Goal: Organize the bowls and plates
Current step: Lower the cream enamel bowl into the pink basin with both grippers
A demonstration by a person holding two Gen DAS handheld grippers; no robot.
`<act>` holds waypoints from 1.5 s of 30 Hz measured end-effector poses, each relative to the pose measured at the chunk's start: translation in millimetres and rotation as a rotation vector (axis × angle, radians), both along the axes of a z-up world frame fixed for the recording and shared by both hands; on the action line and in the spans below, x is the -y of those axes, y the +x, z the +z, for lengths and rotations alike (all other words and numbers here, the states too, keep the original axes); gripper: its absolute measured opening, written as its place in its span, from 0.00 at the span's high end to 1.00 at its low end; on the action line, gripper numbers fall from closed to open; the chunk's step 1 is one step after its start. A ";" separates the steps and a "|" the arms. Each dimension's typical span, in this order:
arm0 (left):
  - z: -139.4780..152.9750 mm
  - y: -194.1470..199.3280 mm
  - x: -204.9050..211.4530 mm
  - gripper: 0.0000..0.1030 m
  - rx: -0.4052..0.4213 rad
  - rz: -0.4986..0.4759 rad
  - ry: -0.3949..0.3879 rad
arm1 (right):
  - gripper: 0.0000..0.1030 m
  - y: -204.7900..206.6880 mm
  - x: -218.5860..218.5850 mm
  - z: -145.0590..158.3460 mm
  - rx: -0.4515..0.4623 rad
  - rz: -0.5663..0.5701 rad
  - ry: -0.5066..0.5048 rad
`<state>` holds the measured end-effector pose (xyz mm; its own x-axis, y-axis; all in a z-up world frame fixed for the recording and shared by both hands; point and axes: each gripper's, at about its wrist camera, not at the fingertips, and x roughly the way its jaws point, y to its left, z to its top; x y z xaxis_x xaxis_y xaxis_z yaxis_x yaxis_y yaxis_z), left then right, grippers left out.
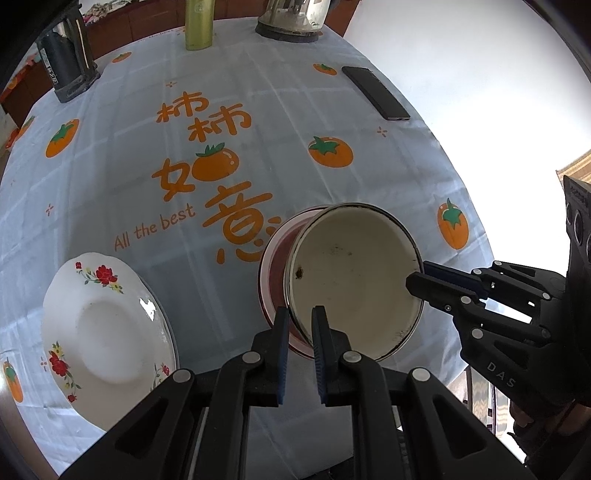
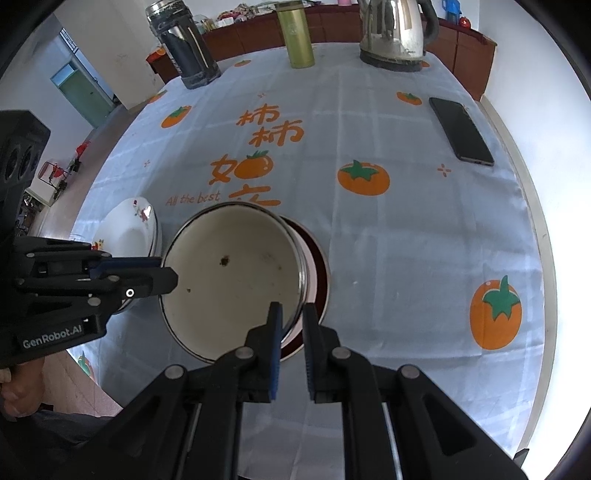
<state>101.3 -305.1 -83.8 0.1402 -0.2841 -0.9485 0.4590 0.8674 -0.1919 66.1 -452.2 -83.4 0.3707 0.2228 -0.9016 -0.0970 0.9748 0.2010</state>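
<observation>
A cream enamel bowl [image 1: 354, 280] [image 2: 232, 273] with a dark rim sits over a red-lined bowl [image 1: 275, 266] [image 2: 318, 266] on the tablecloth; I cannot tell whether they touch. My left gripper [image 1: 300, 317] [image 2: 169, 269] is shut on the cream bowl's near-left rim. From the opposite side, my right gripper [image 2: 293, 314] [image 1: 416, 275] is shut on the rim too. A white floral plate [image 1: 107, 325] [image 2: 133, 221] lies to the left, apart from both bowls.
A black phone [image 1: 375, 92] [image 2: 461, 129] lies near the table's right edge. At the far side stand a steel kettle [image 1: 291, 18] [image 2: 393, 33], a green bottle [image 1: 198, 22] [image 2: 295, 37] and a dark jar [image 1: 68, 62] [image 2: 188, 51].
</observation>
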 end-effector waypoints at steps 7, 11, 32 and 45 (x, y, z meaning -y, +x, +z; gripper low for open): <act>-4.4 -0.1 0.7 0.87 -0.013 0.002 0.002 | 0.89 0.5 0.7 -2.6 -0.007 0.000 0.000; -5.8 -0.1 1.3 0.87 -0.016 -0.001 0.004 | 0.89 0.8 0.6 -3.2 -0.007 -0.001 -0.001; -15.0 0.8 0.3 0.87 -0.032 0.006 0.011 | 0.89 -0.3 -0.8 -8.4 -0.015 -0.004 0.005; -19.8 0.9 0.1 0.87 -0.051 0.007 0.005 | 0.89 0.4 0.4 -12.2 -0.017 -0.011 -0.004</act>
